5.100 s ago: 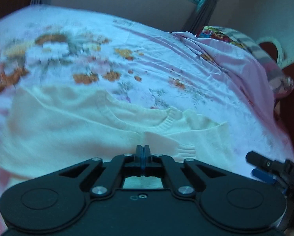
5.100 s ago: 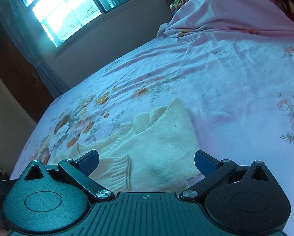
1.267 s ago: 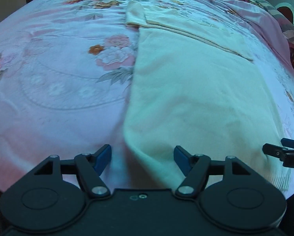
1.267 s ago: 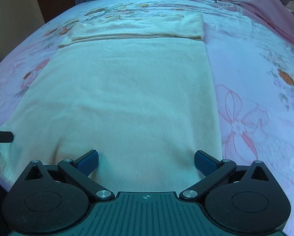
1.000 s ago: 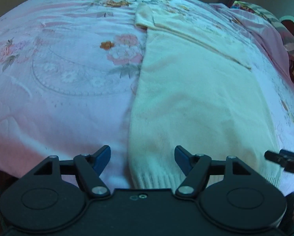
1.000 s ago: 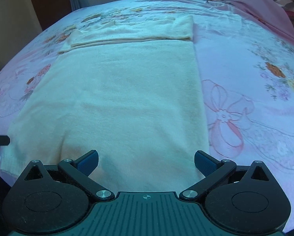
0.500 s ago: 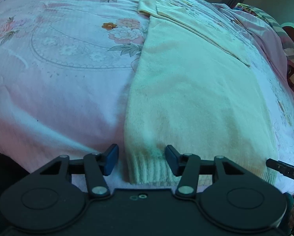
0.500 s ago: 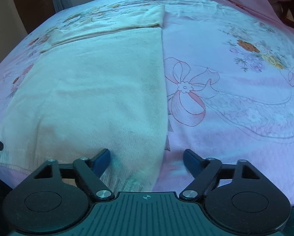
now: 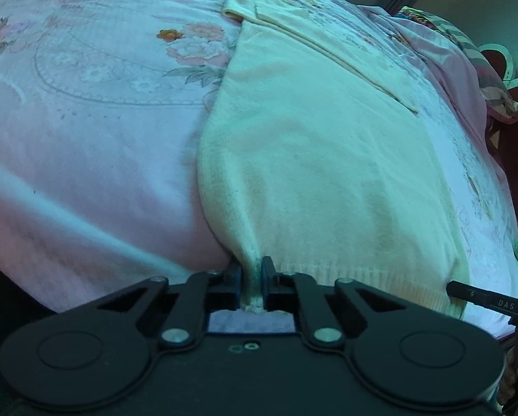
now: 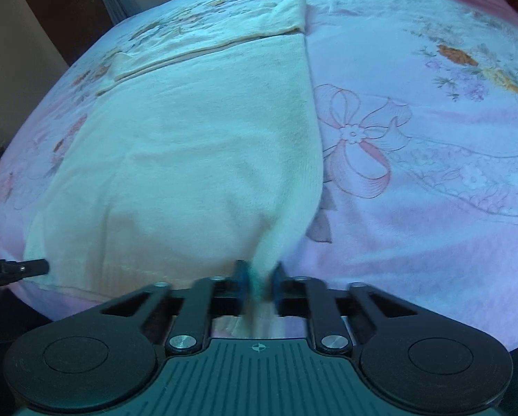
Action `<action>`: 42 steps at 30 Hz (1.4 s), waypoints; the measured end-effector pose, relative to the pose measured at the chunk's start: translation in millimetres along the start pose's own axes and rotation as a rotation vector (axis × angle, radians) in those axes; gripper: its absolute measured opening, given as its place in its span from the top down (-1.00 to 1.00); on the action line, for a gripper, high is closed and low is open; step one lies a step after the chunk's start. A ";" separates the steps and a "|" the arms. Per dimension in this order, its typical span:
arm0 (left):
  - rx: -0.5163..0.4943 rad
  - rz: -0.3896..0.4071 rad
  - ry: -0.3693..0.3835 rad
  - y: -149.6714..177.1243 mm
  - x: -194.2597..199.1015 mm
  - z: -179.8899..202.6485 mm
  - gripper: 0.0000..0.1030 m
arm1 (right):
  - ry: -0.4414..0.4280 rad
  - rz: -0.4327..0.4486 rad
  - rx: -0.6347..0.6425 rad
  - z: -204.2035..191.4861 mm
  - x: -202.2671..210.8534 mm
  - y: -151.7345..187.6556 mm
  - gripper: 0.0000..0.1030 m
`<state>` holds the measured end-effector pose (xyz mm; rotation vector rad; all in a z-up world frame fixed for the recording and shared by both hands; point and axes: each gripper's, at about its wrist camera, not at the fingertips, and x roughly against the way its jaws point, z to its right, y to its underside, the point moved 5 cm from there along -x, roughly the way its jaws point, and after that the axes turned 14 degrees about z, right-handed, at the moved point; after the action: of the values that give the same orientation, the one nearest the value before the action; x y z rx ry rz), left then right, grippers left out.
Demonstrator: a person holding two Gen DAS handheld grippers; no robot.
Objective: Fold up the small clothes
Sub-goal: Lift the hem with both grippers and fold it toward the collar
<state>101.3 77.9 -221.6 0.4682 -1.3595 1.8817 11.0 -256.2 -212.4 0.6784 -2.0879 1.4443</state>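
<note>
Cream sweater (image 9: 314, 159) flat on floral bedsheet (image 9: 85, 131); left tool (image 9: 251, 284), right tool (image 10: 259, 286) closing, pinching hem corners

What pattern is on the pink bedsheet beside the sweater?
The bedsheet carries a pink ribbon bow and flower sprays, clearest in the right wrist view.

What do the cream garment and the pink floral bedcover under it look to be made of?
Cream sweater: knit, likely wool or acrylic yarn; fine vertical stitch lines, a ribbed hem, a soft matte surface that bunches where the closing left gripper and right gripper pinch it.

Bedcover: thin woven cloth, probably cotton or a blend; smooth, printed with flowers and a bow, faintly creased. Exact fibres cannot be told.
</note>
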 end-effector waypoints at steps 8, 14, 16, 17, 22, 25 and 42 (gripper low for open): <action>-0.039 -0.044 0.006 2.3 -8.0 3.5 0.53 | 0.000 -0.042 -0.022 3.3 -5.6 3.6 0.81; -0.032 -0.029 0.006 0.7 -9.4 1.3 0.78 | -0.017 -0.072 -0.062 6.9 -2.9 6.8 0.80; -0.042 -0.015 0.009 -2.3 -6.3 4.3 0.83 | -0.048 -0.063 -0.083 4.6 0.2 4.3 0.80; -0.060 -0.001 0.005 -4.3 -3.8 6.9 0.83 | -0.063 -0.057 -0.096 4.0 2.1 1.9 0.81; -0.115 0.074 0.025 -20.5 9.1 22.5 0.86 | -0.117 0.006 -0.154 1.8 13.2 -18.5 0.83; -0.118 0.121 0.047 -39.5 14.0 32.8 0.86 | -0.135 0.064 -0.163 -4.0 19.2 -37.6 0.83; -0.113 0.323 0.067 -204.7 -80.1 78.2 0.86 | -0.147 0.322 -0.308 12.3 -64.2 -199.4 0.83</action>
<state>296.4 7.8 -114.6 0.1314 -1.5591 2.0411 187.8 -322.3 -120.7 0.3456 -2.5560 1.2161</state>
